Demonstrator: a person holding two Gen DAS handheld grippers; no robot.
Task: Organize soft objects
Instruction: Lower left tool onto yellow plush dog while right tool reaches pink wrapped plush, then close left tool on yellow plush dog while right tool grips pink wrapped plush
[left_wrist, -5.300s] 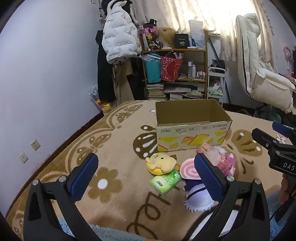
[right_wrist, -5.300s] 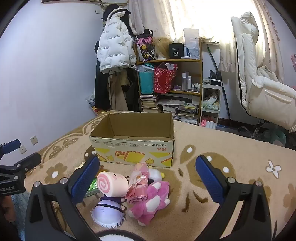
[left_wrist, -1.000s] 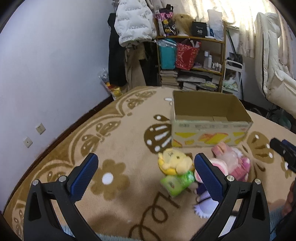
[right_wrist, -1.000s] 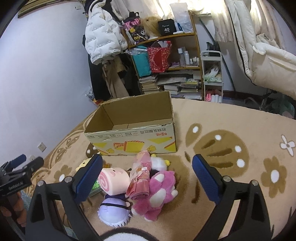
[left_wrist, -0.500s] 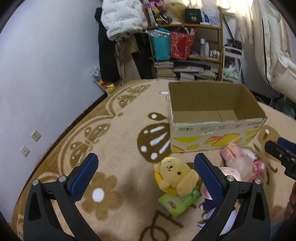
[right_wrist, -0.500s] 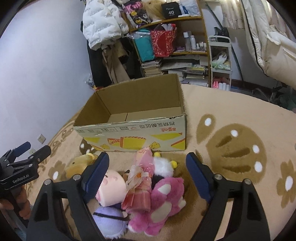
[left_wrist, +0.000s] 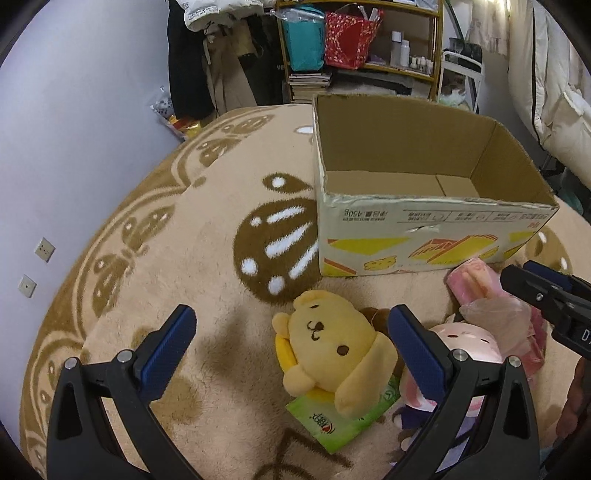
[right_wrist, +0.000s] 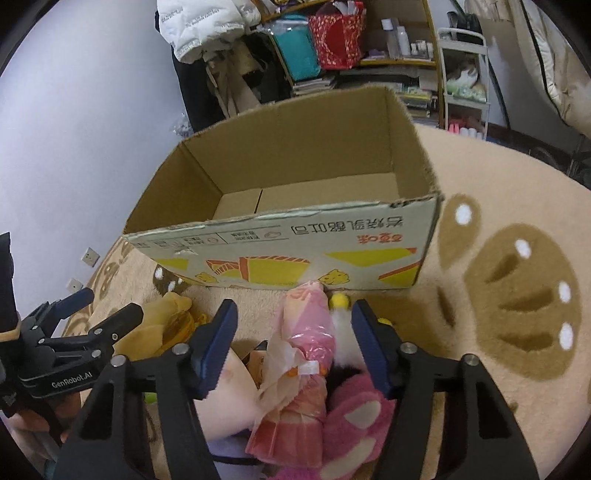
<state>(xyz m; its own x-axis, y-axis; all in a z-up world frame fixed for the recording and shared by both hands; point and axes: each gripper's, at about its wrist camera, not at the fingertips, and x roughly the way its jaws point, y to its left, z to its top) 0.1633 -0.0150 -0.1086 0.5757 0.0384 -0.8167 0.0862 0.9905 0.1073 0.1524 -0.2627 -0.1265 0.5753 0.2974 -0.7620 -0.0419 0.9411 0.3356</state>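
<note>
An open cardboard box (left_wrist: 424, 236) (right_wrist: 295, 251) stands empty on the carpet. In front of it lies a heap of soft toys: a yellow dog plush (left_wrist: 332, 343) on a green packet (left_wrist: 332, 421), a pink-faced doll (left_wrist: 469, 339), a pink wrapped plush (right_wrist: 306, 332) and a magenta plush (right_wrist: 354, 421). My left gripper (left_wrist: 291, 347) is open, low over the yellow dog, which lies toward its right finger. My right gripper (right_wrist: 295, 343) is open, its fingers on either side of the pink wrapped plush, not touching it.
A shelf (left_wrist: 354, 44) with bags, books and bottles stands behind the box. Coats (right_wrist: 207, 33) hang at the back left. A white padded chair (left_wrist: 554, 92) is at the right. The wall (left_wrist: 55, 147) borders the patterned carpet on the left.
Both grippers have moved down and forward toward the toy heap. The right gripper's fingers have narrowed around the pink wrapped plush. The toys have not moved.
</note>
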